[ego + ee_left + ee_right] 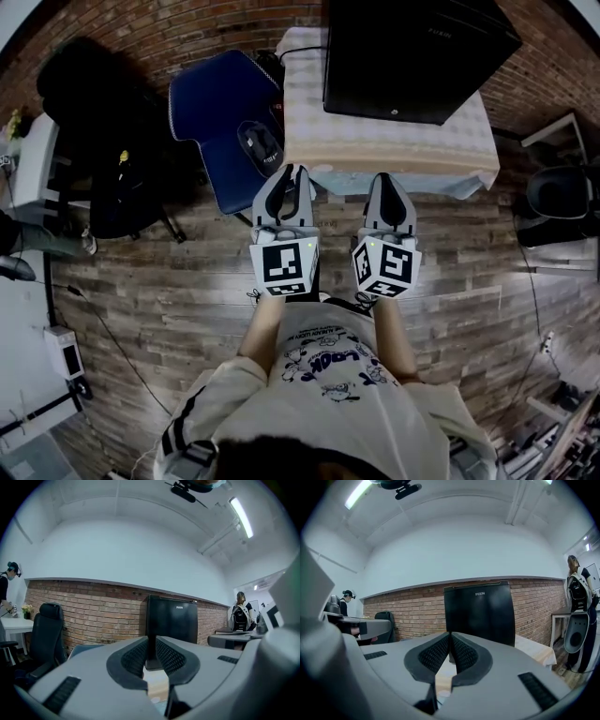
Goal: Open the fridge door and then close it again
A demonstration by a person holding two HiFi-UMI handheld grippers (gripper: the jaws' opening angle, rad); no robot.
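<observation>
A black mini fridge [412,56] stands on a low table draped with a pale cloth [394,150], against a brick wall. Its door looks closed in both gripper views, where the fridge [171,620] [480,613] stands straight ahead, some way off. My left gripper [294,171] and right gripper [386,178] are held side by side just short of the table's near edge, pointing at the fridge. Both are shut with nothing between the jaws. The left gripper [152,641] and the right gripper [450,637] show their ribbed pads closed together.
A blue chair [220,112] stands left of the table, with a black office chair [103,141] further left. A white desk [33,159] lies at the far left. People stand off to the sides [241,613] [579,597]. The floor is wood plank.
</observation>
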